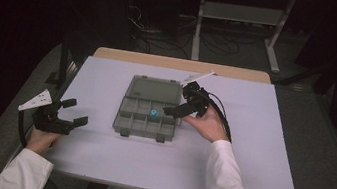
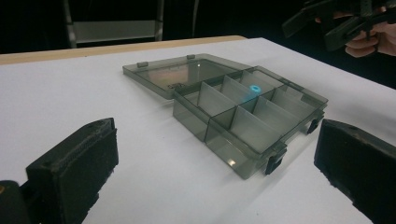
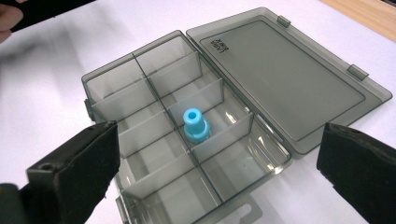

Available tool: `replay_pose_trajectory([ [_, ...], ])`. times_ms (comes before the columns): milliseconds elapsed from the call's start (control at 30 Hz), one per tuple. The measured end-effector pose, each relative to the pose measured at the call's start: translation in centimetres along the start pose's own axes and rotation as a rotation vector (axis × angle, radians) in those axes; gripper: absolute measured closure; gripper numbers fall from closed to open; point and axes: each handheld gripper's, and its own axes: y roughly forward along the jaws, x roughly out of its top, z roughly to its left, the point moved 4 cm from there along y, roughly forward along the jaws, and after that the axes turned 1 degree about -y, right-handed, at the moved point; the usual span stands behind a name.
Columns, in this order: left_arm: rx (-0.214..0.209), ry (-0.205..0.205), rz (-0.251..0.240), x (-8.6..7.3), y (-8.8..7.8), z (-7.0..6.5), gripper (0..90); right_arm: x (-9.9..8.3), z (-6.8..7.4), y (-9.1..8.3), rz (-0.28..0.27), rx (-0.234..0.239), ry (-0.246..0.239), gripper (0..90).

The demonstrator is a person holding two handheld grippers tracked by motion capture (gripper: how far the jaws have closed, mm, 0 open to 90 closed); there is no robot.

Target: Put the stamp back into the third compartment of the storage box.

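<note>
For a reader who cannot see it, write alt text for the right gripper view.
A small blue plastic fitting stands upright in one compartment of an open smoky-grey organiser box, its lid laid flat on the white table. The right gripper hangs open above it, black jaws framing the box.

Three views, shared compartment box [image 1: 149,108]

In the high view the blue part [image 1: 153,114] in the organizer box [image 1: 144,121] is too small to tell its shape. The right gripper [image 1: 180,107] covers the right rim of the box there, and the person's sleeves are cut off by the bottom edge. In the right gripper view both jaws and the near corner of the box are cut off at the bottom, and the print on the lid [image 3: 285,70] is too small to read.
</note>
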Motion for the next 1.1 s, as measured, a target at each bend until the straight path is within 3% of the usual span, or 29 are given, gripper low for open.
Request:
replay_pose_trajectory([
  [333,0.006,0.001,0.009,-0.2,0.0,0.2,0.0,-1.4,-0.5,-1.4,-0.052,-0.013,-0.007,0.0],
  [567,0.008,-0.005,0.012,-0.2,0.1,0.2,0.0,-2.5,-0.6,-2.4,-0.088,-0.016,0.025,0.0],
  [1100,0.008,-0.01,0.011,-0.3,0.1,0.2,0.0,-4.7,-1.4,-4.5,-0.155,-0.04,0.047,0.0],
])
